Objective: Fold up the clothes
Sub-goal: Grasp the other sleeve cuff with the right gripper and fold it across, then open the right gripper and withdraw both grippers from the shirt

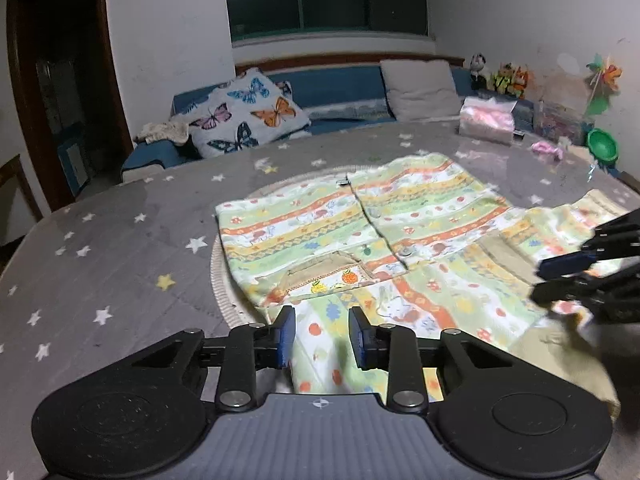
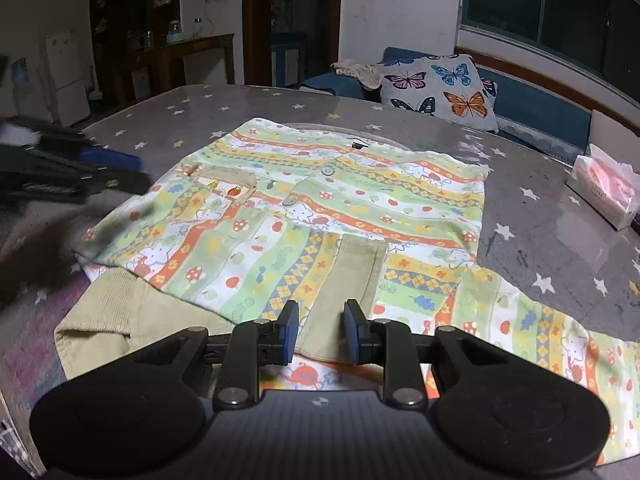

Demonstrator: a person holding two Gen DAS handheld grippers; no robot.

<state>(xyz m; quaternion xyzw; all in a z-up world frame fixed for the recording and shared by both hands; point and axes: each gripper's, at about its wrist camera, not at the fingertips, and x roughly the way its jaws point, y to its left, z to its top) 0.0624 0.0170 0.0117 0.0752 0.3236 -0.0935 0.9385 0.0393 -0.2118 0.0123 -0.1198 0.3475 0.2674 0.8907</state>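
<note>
Your left gripper point(image 1: 322, 334) and right gripper point(image 2: 321, 330) hover released over the patterned shirt point(image 2: 320, 208), spread flat mid-worktop point(image 1: 120, 248). Star-print grey cover; tissue pack point(image 2: 608, 192) near the far edge, butterfly cushion point(image 1: 248, 114) beyond.

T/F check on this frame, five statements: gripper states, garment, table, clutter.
1. The left gripper is open. True.
2. The right gripper is shut on the garment. False: its jaws stand apart, with the beige cuff between them, not clamped.
3. The garment is plain white. False: it has colourful printed stripes.
4. A butterfly cushion sits beyond the table. True.
5. The tissue pack lies on the garment. False: it sits apart, on the table.
</note>
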